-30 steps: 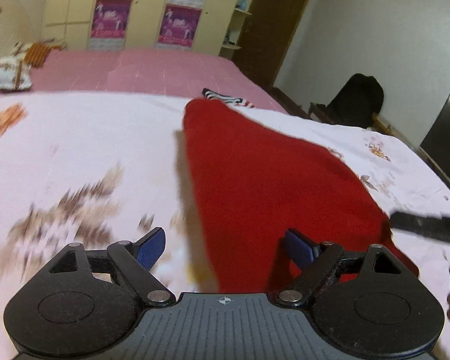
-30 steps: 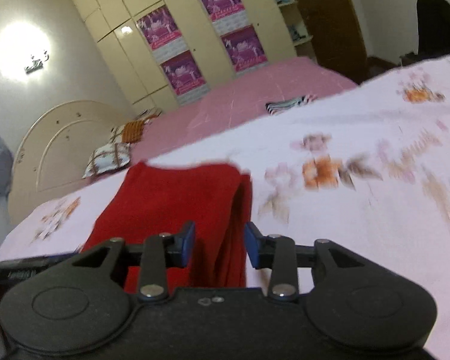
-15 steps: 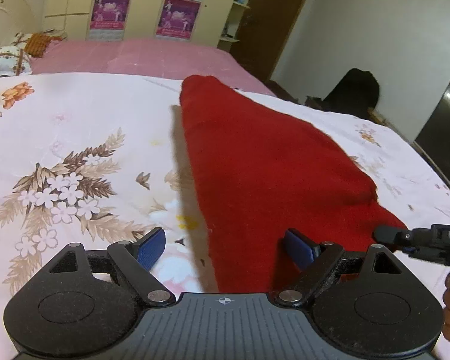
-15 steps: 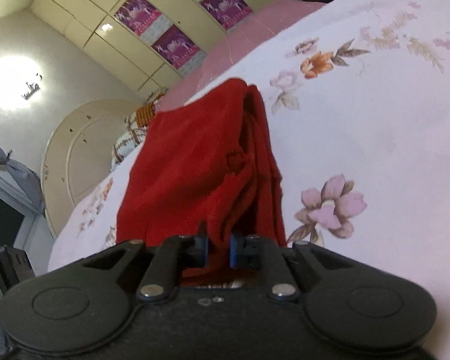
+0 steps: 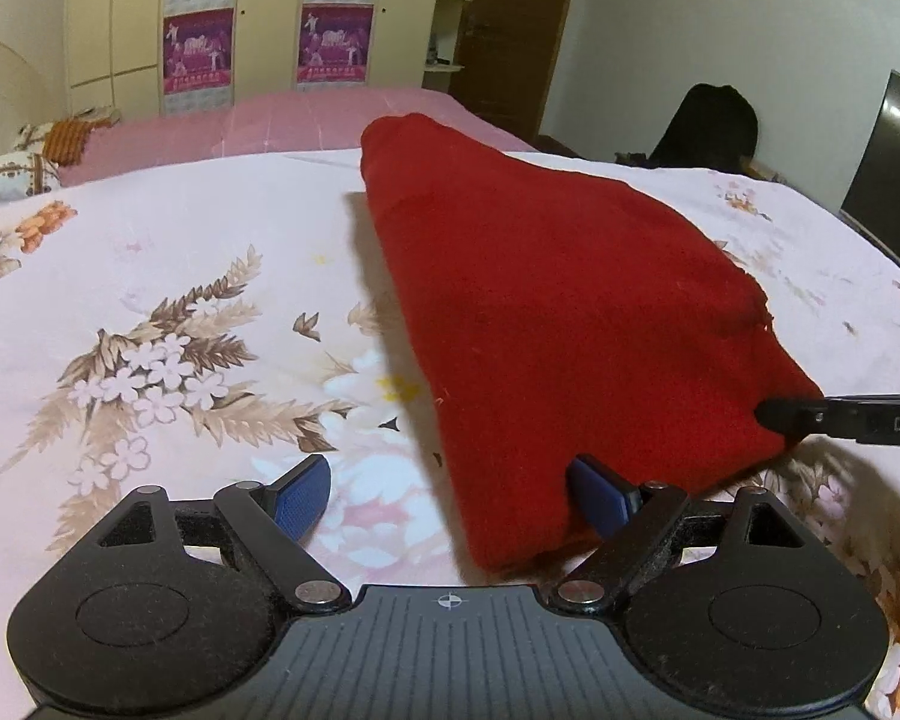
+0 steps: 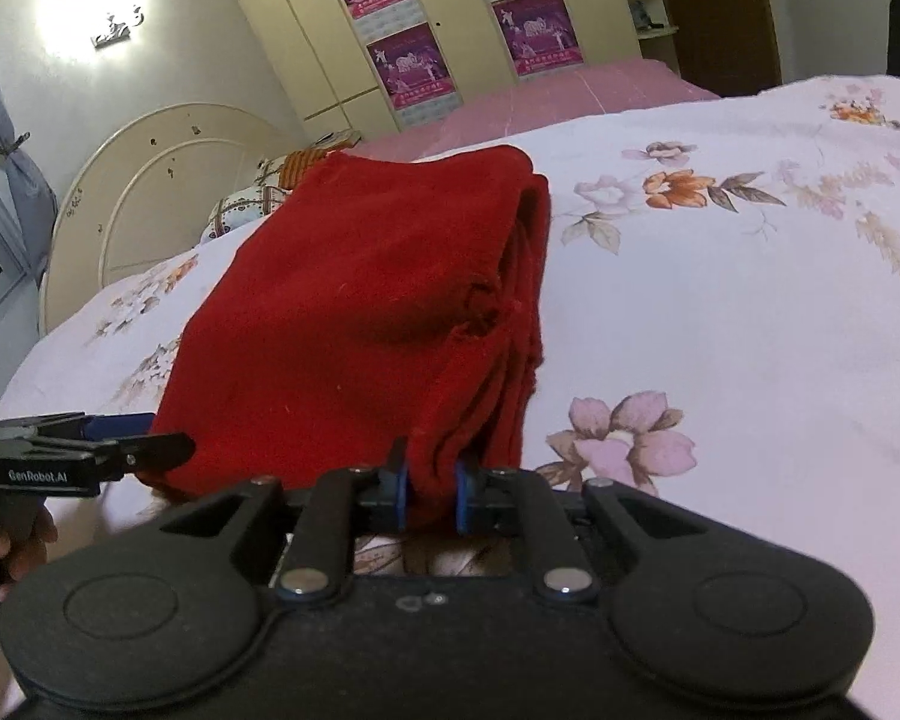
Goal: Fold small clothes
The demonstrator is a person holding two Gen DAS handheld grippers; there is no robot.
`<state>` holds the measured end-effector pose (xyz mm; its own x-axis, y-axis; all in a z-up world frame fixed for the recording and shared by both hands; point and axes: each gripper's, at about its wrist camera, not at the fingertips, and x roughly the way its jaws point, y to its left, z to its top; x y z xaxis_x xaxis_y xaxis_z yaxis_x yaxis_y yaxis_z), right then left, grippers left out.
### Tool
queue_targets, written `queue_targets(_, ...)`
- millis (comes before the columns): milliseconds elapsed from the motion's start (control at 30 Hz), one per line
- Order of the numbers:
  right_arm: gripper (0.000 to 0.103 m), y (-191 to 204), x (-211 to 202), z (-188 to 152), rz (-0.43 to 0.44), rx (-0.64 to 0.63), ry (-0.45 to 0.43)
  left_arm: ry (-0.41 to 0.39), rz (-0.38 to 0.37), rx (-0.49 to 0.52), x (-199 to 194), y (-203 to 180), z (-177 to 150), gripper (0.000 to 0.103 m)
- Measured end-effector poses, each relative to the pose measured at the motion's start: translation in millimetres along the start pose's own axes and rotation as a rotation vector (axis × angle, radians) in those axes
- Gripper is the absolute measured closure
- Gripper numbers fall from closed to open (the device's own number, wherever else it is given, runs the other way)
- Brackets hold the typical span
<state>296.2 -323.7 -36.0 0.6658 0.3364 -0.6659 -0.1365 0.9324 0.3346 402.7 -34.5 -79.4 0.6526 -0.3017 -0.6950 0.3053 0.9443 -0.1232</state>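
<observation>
Nearest me, my right gripper (image 6: 429, 495) has its jaws pinched on the near right corner of the red cloth (image 6: 354, 312), with several layers bunched between the pads. My left gripper (image 5: 450, 495) stands spread wide at the near left corner: one pad sits against the cloth's near edge, the other lies out over the bare sheet (image 5: 150, 312), so nothing is held there.

The cloth lies on the flowered sheet, folded at least once, running away from me toward the pink blanket (image 5: 306, 120). Its right side shows stacked, loose edges.

I judge the step in hand to be taking both near corners for the next fold. To do it well, my left should slide in until the whole stack sits between its pads, then close as low on the corner as my right did. Both should lift evenly, keep the near edge taut, and carry it straight to the far end so the layers do not slip apart.
</observation>
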Motion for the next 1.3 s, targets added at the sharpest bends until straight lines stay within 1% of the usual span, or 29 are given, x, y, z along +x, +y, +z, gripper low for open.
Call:
queue_targets(33,0.089,-1.5,-1.6,-0.7,0.005,0.014,0.001,-0.002,0.006,0.008,-1.8,-1.1,0.4,0.016)
queue_targets(67,0.085,-3.4,-1.9,-0.1,0.011,0.030,0.003,-0.006,0.016,0.020,-4.2,-2.8,1.0,0.016)
queue_targets(133,0.079,-5.4,-7.5,1.3,0.024,0.073,0.010,-0.010,0.031,0.036,-7.7,-5.2,2.8,0.016)
queue_targets(200,0.069,-5.6,-14.4,4.0,0.022,0.097,-0.003,-0.018,0.040,0.046,-11.2,-7.3,5.7,0.016)
queue_targets(233,0.055,-4.1,-19.3,5.5,0.007,0.097,-0.024,-0.022,0.046,0.050,-12.5,-8.3,7.4,0.016)
queue_targets(267,0.051,-3.4,-23.1,7.3,-0.012,0.097,-0.044,-0.026,0.050,0.052,-14.0,-9.3,9.2,0.016)
queue_targets(367,0.052,-4.7,-31.0,15.5,-0.031,0.110,-0.094,-0.050,0.048,0.053,-18.3,-11.1,15.7,0.016)
queue_targets(467,0.053,-2.9,-31.5,24.8,-0.028,0.102,-0.118,-0.073,0.041,0.051,-19.3,-11.5,24.8,0.016)
queue_targets(700,0.053,-1.7,-12.2,47.5,-0.012,0.082,-0.120,-0.088,0.041,0.070,-0.8,-10.1,51.0,0.016)
queue_targets(733,0.053,-1.8,-8.8,51.0,-0.008,0.087,-0.120,-0.092,0.041,0.068,3.0,-9.2,55.1,0.016)
queue_targets(800,0.053,-2.3,-2.1,57.3,-0.003,0.082,-0.131,-0.095,0.029,0.027,13.2,-2.4,64.0,0.016)
queue_targets(900,0.053,-2.6,12.8,67.6,-0.004,0.077,-0.148,-0.073,0.019,-0.043,34.1,10.0,74.4,0.016)
queue_targets(933,0.053,-4.3,20.6,70.6,-0.005,0.081,-0.141,-0.049,0.017,-0.052,43.1,12.9,75.7,0.016)
queue_targets(967,0.057,-6.9,28.3,71.9,-0.005,0.086,-0.127,-0.003,0.015,-0.041,55.0,15.2,76.0,0.011)
queue_targets(1000,0.057,-10.6,39.5,71.6,-0.035,0.083,-0.094,0.008,0.014,-0.049,60.4,18.1,75.8,0.005)
queue_targets(1033,0.049,-15.2,51.7,70.0,-0.086,0.081,-0.040,0.020,0.019,-0.072,63.2,22.8,77.0,0.003)
queue_targets(1067,0.049,-23.0,60.0,67.5,-0.095,0.103,-0.009,0.034,0.001,-0.093,63.1,27.2,78.6,0.003)
queue_targets(1100,0.049,-30.1,58.1,66.5,-0.074,0.140,-0.018,0.030,-0.015,-0.112,59.2,30.6,79.5,0.004)
queue_targets(1133,0.050,-31.6,53.6,67.7,-0.074,0.147,-0.021,0.019,-0.042,-0.130,55.8,34.2,79.3,0.011)
queue_targets(1167,0.051,-31.2,47.2,68.4,-0.079,0.141,-0.037,0.020,-0.094,-0.170,54.7,41.0,78.4,0.020)
queue_targets(1200,0.051,-31.7,40.5,69.1,-0.069,0.143,-0.054,0.030,-0.136,-0.210,56.4,47.3,77.4,0.023)
queue_targets(1233,0.050,-35.0,34.5,70.0,-0.038,0.159,-0.067,0.040,-0.183,-0.256,59.3,53.5,76.7,0.026)
queue_targets(1267,0.046,-39.1,32.4,71.7,-0.009,0.177,-0.068,0.056,-0.232,-0.298,63.8,59.4,75.9,0.026)
queue_targets(1300,0.043,-44.5,33.1,74.1,0.023,0.198,-0.060,0.075,-0.277,-0.329,68.0,62.8,74.8,0.026)
